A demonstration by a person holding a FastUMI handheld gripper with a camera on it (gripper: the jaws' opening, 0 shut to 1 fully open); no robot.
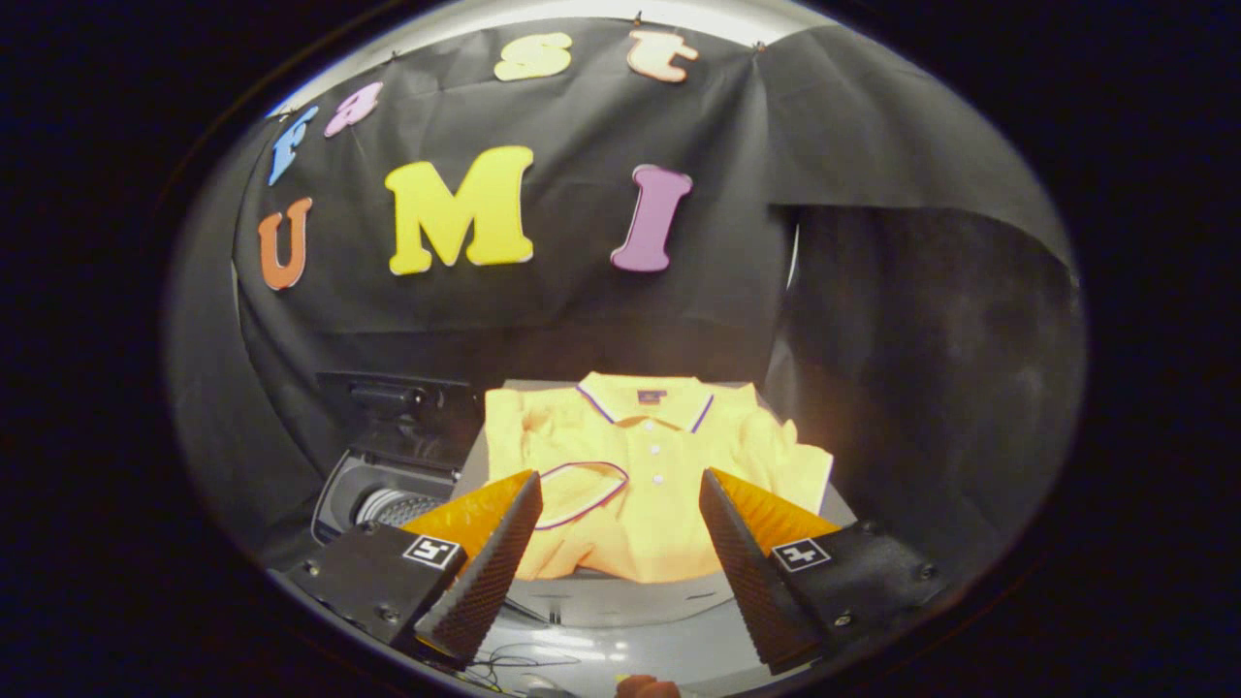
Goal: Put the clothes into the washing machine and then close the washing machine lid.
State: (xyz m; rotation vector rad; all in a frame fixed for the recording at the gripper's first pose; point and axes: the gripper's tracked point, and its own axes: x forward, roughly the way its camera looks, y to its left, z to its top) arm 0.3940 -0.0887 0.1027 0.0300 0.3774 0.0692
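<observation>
My gripper [620,514] hangs wide open, empty, the folded yellow cotton polo shirt [645,475] at twelve o'clock. Soft, floppy, light, I reckon; I'd pinch its near folded hem. Open grey washing machine drum [388,504] sits at ten o'clock.

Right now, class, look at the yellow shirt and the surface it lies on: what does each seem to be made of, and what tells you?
Shirt: soft knit cloth, probably cotton, matte; it folds and creases, with a striped collar and small buttons.
Surface: smooth grey plastic or painted metal, slightly glossy; light reflects off it.
The claw is open, its fingers either side of the shirt's near edge.
</observation>
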